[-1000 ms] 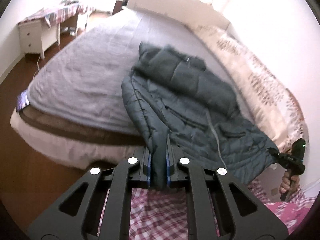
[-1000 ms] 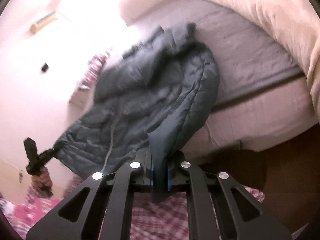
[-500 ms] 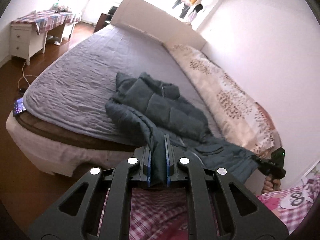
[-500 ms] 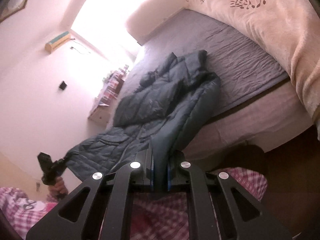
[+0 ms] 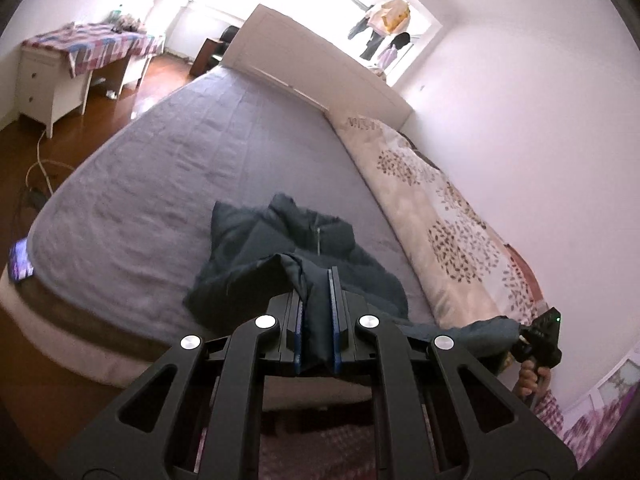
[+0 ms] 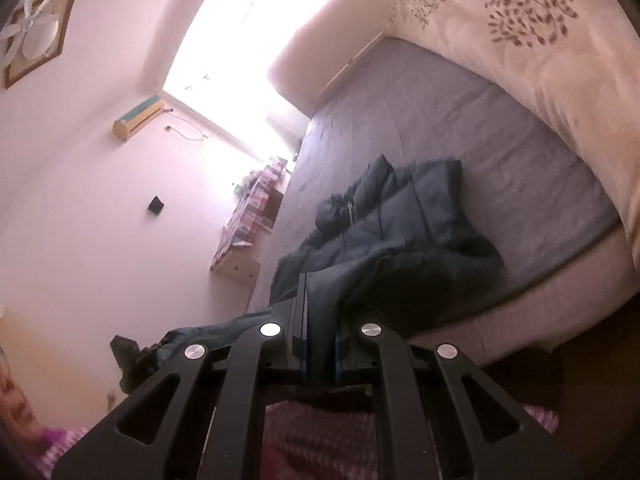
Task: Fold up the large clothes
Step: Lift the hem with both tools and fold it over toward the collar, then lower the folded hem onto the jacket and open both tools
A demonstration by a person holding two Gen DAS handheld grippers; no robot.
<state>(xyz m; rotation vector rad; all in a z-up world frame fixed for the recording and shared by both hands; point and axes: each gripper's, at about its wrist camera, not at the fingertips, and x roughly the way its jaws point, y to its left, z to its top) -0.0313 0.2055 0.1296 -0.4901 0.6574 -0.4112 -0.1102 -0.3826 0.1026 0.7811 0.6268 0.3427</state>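
A dark grey-blue padded jacket (image 5: 280, 248) lies near the foot of the bed, collar and zipper toward the headboard. Its lower hem is lifted off the mattress and stretched between both grippers. My left gripper (image 5: 317, 280) is shut on one hem corner, with fabric bunched between its blue pads. At the right edge of the left wrist view, a hand holds my right gripper (image 5: 538, 338), which pinches the other hem corner. The right wrist view shows that gripper (image 6: 320, 280) shut on jacket (image 6: 400, 224) fabric, and the left gripper (image 6: 134, 360) far off at the lower left.
The bed has a grey sheet (image 5: 180, 168) and a white headboard (image 5: 312, 64). A floral duvet (image 5: 440, 220) is rolled along the wall side. A phone (image 5: 20, 260) lies at the bed's near left corner. A white desk (image 5: 52, 80) stands across the wooden floor.
Both grippers have risen and tipped up, carrying the jacket's hem off the bed's foot. The jacket now looks shorter, its lower part drawn up over the body.
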